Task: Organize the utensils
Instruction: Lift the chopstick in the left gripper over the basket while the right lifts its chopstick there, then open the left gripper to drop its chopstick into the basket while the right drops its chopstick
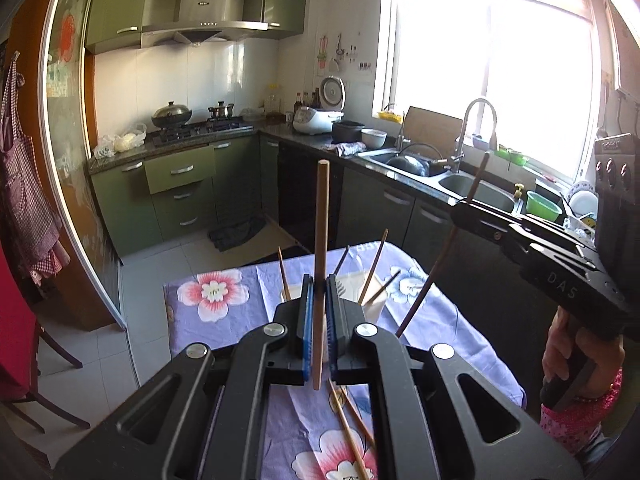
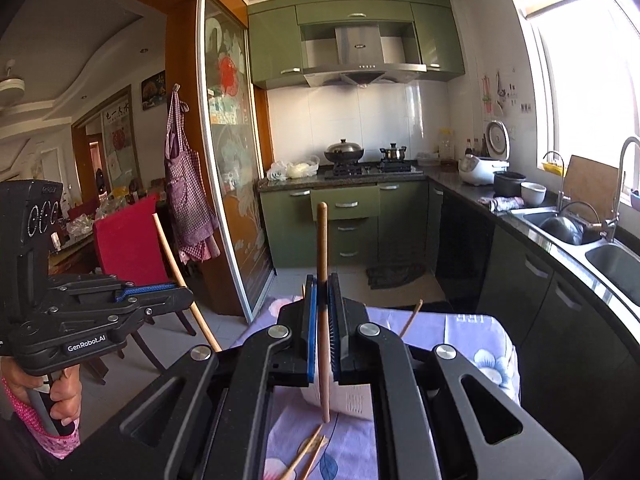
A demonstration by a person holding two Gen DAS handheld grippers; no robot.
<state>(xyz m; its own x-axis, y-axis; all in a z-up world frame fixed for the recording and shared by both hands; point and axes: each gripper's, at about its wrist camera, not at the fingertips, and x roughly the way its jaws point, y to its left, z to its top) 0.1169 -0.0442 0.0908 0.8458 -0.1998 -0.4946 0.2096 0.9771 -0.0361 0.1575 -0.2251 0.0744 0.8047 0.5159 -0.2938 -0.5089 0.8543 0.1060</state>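
My left gripper (image 1: 319,292) is shut on a light wooden chopstick (image 1: 321,240) and holds it upright above the table. Behind it stands a white utensil holder (image 1: 374,308) with several chopsticks in it. My right gripper (image 2: 323,312) is shut on a brown chopstick (image 2: 322,248), also upright, just above the white holder (image 2: 352,400). The right gripper also shows in the left wrist view (image 1: 464,204) with its dark chopstick (image 1: 436,268) slanting down. The left gripper shows in the right wrist view (image 2: 188,296) with its chopstick (image 2: 176,264). Loose chopsticks (image 1: 348,428) lie on the tablecloth; they also show in the right wrist view (image 2: 308,456).
The table has a purple floral cloth (image 1: 216,300). A red chair (image 2: 128,248) stands to the left. Green cabinets (image 1: 180,200), a stove (image 1: 192,128) and a sink counter (image 1: 472,188) line the kitchen walls. A dark mat (image 1: 236,232) lies on the tiled floor.
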